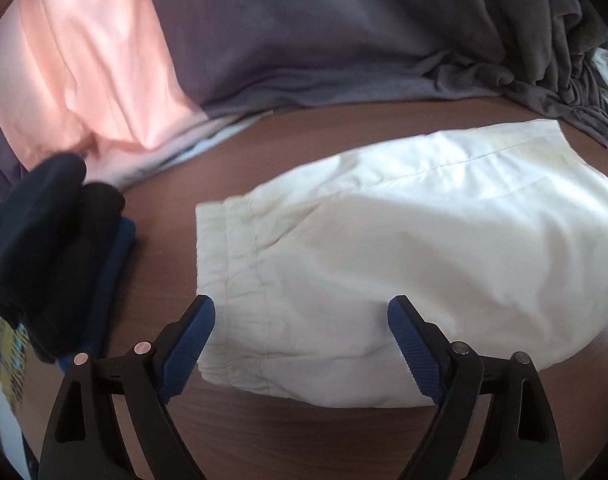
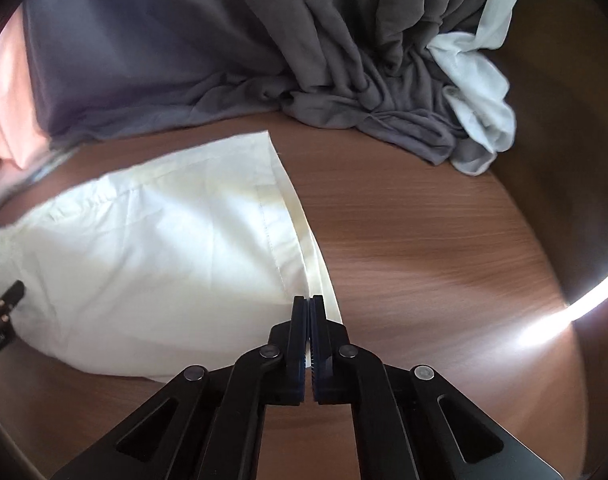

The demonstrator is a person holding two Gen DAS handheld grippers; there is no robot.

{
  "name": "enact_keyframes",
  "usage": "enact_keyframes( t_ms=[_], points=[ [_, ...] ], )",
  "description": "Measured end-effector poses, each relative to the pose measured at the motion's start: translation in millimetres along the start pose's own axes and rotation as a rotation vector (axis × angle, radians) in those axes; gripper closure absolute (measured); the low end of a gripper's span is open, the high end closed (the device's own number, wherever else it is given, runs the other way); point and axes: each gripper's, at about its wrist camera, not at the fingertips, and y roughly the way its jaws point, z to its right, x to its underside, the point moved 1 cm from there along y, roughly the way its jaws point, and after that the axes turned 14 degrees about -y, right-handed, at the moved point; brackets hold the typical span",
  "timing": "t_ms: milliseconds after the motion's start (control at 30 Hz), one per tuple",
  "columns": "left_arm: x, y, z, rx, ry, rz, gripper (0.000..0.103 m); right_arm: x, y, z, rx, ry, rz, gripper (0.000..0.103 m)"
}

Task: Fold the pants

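Observation:
White pants (image 1: 403,248) lie folded on the brown wooden table (image 1: 304,432), waistband (image 1: 224,264) toward the left. My left gripper (image 1: 302,316) is open, its blue pads on either side of the near waistband corner, just above the cloth. In the right wrist view the same pants (image 2: 144,248) fill the left half, with the hem edge (image 2: 300,216) running toward me. My right gripper (image 2: 308,304) is shut, its tips at the near hem corner; whether cloth is pinched between them cannot be told. The left gripper's tip (image 2: 8,300) shows at the far left.
A pile of grey clothes (image 2: 363,60) with a pale cloth (image 2: 479,120) lies at the back. A pink garment (image 1: 92,68) lies back left. A stack of folded dark clothes (image 1: 52,252) sits left of the pants. Bare table (image 2: 443,260) lies right of the hem.

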Motion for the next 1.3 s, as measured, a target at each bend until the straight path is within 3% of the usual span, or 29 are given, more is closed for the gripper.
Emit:
enact_keyframes(
  t_ms=[200, 333, 500, 600, 667, 767, 900, 967, 1167, 1300],
  points=[
    [5, 16, -3, 0.005, -0.031, -0.056, 0.006, 7, 1, -1, 0.115, -0.042, -0.051, 0.101],
    [2, 22, -9, 0.064, -0.089, -0.115, 0.002, 11, 0, -2, 0.172, -0.061, -0.076, 0.101],
    [3, 21, -5, 0.079, -0.066, -0.117, 0.002, 13, 2, 0, 0.201, -0.056, -0.105, 0.102],
    [-3, 4, 2, 0.01, 0.026, -0.019, 0.008, 15, 5, 4, 0.197, -0.039, -0.124, 0.102],
    [-12, -20, 7, 0.023, 0.089, 0.092, 0.008, 15, 4, 8, 0.196, -0.016, -0.131, 0.101],
    [-33, -47, 21, 0.183, 0.177, 0.188, 0.007, 17, 0, 12, 0.176, 0.022, -0.126, 0.101],
    [-68, -56, 66, 0.458, 0.329, 0.2, 0.01, 20, -6, 17, 0.134, 0.093, -0.092, 0.101],
    [-82, -57, 95, 0.558, 0.411, 0.205, 0.012, 22, -8, 20, 0.121, 0.117, -0.079, 0.101],
    [-103, -48, 182, 0.755, 0.647, 0.162, 0.02, 26, -10, 31, 0.063, 0.216, -0.033, 0.101],
    [-101, -29, 233, 0.793, 0.794, 0.09, 0.033, 27, -11, 37, 0.035, 0.264, -0.014, 0.101]
  ],
)
